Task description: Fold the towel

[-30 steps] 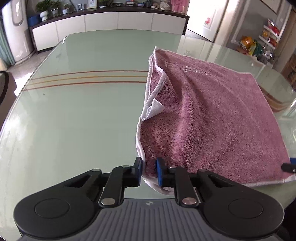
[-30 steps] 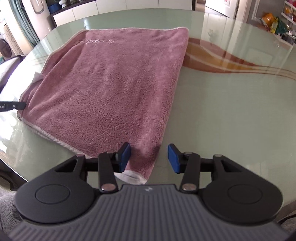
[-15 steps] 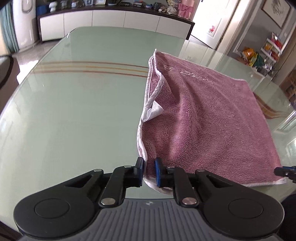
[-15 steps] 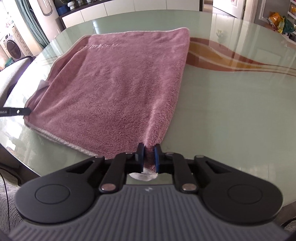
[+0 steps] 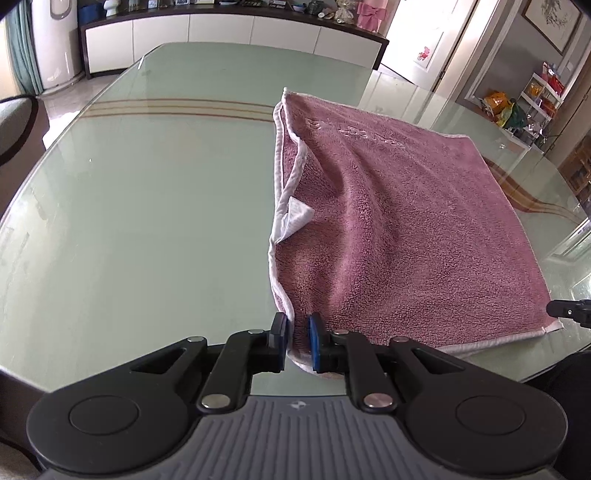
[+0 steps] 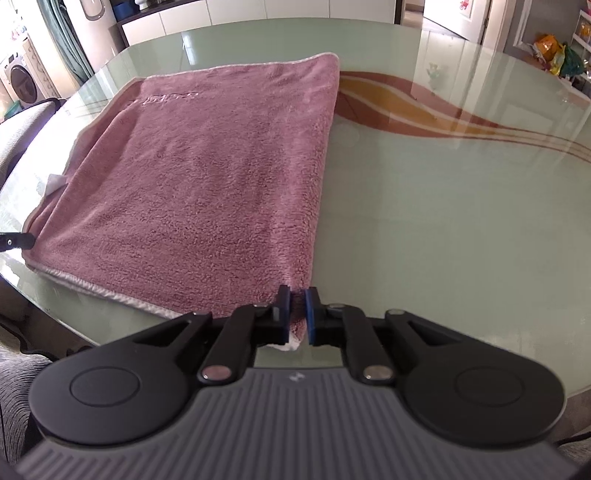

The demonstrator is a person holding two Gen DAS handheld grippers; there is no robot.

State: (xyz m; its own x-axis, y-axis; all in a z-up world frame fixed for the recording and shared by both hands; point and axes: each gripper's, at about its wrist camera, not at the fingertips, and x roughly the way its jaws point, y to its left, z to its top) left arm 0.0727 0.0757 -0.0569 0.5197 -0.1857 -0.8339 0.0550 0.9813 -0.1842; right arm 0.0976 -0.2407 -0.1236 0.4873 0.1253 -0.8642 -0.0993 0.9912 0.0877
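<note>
Two near corners of the towel [image 5: 399, 236] sit at six o'clock, pinched by my left gripper [image 5: 297, 341], whose jaws have just eased wider, and my right gripper [image 6: 297, 315]. It lies doubled on the table [image 5: 140, 206]; another fold remains, I judge.

Bench [image 5: 155, 206]: pale green glass top with brown and orange stripes
Sideboard [image 5: 221, 33]: white doors, dark top, along the far wall
Washing machine [image 6: 22, 77]: far left
Shelf rack [image 5: 539, 99]: holds colourful packets
</note>
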